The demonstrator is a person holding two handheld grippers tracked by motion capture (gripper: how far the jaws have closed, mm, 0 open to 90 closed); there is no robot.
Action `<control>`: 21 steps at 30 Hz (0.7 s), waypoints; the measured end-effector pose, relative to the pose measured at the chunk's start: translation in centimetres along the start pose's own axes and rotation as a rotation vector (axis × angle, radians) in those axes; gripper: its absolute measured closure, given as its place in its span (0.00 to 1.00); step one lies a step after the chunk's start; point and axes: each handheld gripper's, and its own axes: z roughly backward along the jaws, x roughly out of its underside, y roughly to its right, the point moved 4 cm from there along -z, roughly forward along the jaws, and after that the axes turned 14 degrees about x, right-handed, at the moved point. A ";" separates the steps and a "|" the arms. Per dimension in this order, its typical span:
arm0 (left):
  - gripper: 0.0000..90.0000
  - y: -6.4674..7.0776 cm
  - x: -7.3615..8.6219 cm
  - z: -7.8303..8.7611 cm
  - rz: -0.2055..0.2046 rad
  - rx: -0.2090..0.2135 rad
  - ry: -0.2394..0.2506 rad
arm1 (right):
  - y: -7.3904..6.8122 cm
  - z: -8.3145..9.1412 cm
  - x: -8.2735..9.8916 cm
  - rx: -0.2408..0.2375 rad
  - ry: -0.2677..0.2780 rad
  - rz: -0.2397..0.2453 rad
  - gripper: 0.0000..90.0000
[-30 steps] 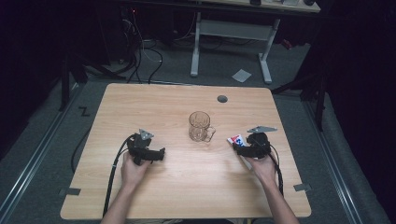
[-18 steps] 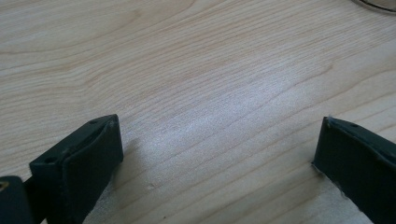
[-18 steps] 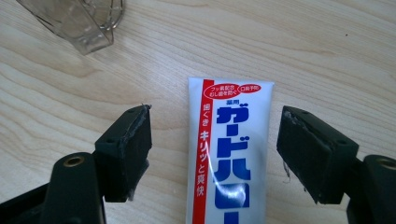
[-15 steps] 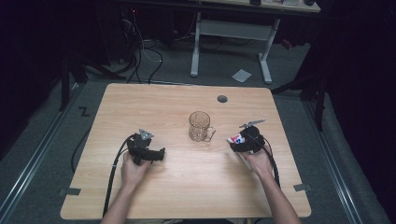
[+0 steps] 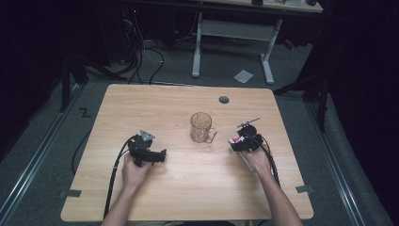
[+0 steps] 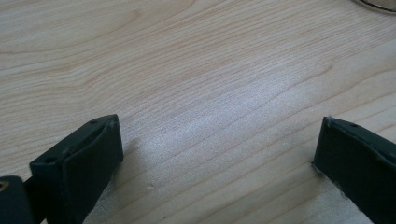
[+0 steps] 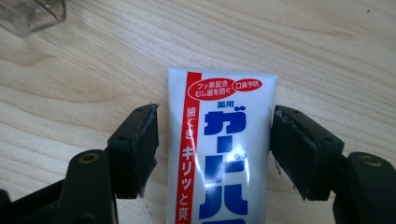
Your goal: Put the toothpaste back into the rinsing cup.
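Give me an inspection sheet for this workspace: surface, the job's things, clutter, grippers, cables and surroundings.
Surface: light wooden table, a round grey plug near its far edge.
Job's things: toothpaste tube lying flat between the right gripper's jaws; clear glass mug upright mid-table.
Clutter: nothing seen on the table.
Grippers: left gripper open over bare wood; right gripper has just been closing around the tube, one pad at its edge, a gap at the other.
Cables: one trails from each gripper toward the person.
Surroundings: dark room, white desk frame behind, paper scrap and cords on the floor.
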 end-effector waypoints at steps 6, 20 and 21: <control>0.02 0.0 0.0 0.0 0.000 0.001 -0.001 | 0.3 -0.7 0.3 -0.028 -0.038 -0.026 0.40; 0.02 0.0 0.0 0.0 -0.001 0.001 -0.001 | -0.1 -0.2 -0.1 -0.007 -0.080 0.058 0.52; 0.02 0.0 0.0 0.0 0.000 0.001 -0.001 | 0.0 -0.1 -0.1 -0.001 -0.081 0.070 0.55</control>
